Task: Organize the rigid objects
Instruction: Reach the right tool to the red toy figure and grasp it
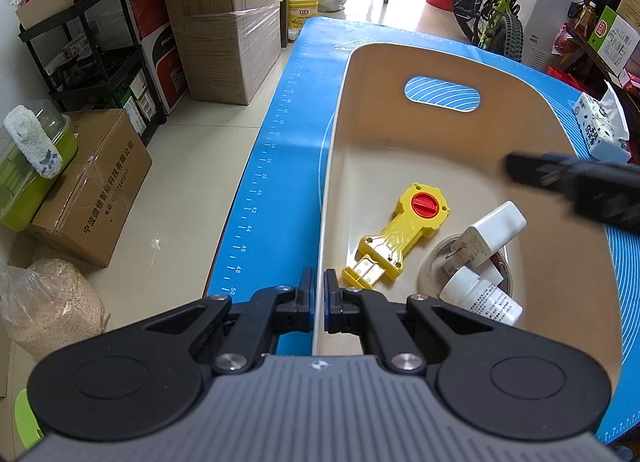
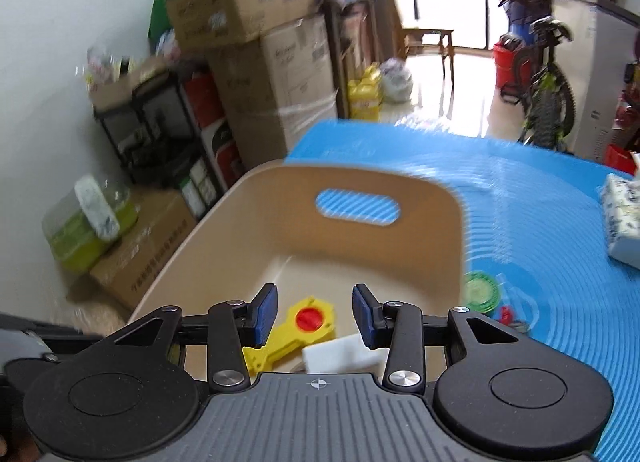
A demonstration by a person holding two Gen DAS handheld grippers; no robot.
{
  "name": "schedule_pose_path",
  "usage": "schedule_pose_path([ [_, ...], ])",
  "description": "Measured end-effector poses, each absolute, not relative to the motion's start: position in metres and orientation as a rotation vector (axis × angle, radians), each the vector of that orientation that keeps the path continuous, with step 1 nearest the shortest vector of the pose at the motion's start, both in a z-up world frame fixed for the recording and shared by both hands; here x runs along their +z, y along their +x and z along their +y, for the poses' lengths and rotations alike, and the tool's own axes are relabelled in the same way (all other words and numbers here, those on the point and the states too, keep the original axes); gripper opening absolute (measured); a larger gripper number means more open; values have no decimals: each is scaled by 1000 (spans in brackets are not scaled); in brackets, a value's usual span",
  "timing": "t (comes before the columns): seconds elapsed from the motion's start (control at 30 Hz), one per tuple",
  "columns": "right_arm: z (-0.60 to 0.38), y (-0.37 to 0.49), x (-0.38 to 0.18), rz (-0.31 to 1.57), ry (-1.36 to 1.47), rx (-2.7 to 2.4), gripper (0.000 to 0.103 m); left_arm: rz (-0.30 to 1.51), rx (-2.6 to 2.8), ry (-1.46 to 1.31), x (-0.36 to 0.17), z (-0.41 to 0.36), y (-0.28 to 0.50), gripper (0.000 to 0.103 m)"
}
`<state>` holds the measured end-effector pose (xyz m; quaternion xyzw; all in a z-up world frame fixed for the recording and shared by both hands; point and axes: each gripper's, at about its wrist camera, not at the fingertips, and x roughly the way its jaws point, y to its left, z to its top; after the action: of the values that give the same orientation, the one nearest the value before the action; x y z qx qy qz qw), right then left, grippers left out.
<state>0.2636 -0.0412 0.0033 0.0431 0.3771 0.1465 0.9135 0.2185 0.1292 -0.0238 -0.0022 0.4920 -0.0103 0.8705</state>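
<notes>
On the far left of your left wrist view, at about 9 o'clock, a cardboard box (image 1: 92, 185) with Chinese print stands on the floor; a green container (image 1: 32, 173) with a paint roller on it sits just beside the box. At 11 o'clock a black shelf cart (image 1: 100, 61) stands next to stacked cartons (image 1: 224, 17); one carton shows Chinese characters and a brand word that I cannot read surely. At 12 o'clock a yellow jug (image 1: 305, 5) with a label stands on the floor.

Your left gripper (image 1: 319, 294) is clamped on the near left wall of the beige basket (image 1: 400, 57), one finger outside and one inside. The basket rests on the blue mat (image 1: 276, 165), which has a printed ruler along its edge with numbers up to 50.

Inside the basket, at about 5 o'clock, lie a yellow toy (image 1: 400, 242) with a red knob, a white charger (image 1: 492, 234), a white bottle (image 1: 480, 298) with small print, and a tape roll (image 1: 436, 262) under them. The charger leans on the roll and the bottle.

Your right gripper (image 2: 315, 316) hangs over the near part of the basket with its jaws parted and nothing between them; they frame the yellow toy below. This view is blurred. In the left view, its dark arm crosses the basket rim at 3 o'clock.

To the right, on the mat just outside the basket, a green round thing (image 2: 480, 292) and a small red thing (image 2: 506, 314) lie at 4 o'clock. A tissue pack (image 1: 600, 129) lies at 3 o'clock, and a bicycle (image 1: 496, 1) stands at 1 o'clock.
</notes>
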Motion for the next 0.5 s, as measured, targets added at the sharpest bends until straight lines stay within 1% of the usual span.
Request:
schedule_pose_path([
  [0.27, -104, 253, 28, 691, 129, 196, 49, 1028, -20, -2, -25, 128, 219, 5],
  [0.5, -148, 251, 10, 746, 117, 109, 49, 1028, -18, -1, -25, 129, 218, 5],
])
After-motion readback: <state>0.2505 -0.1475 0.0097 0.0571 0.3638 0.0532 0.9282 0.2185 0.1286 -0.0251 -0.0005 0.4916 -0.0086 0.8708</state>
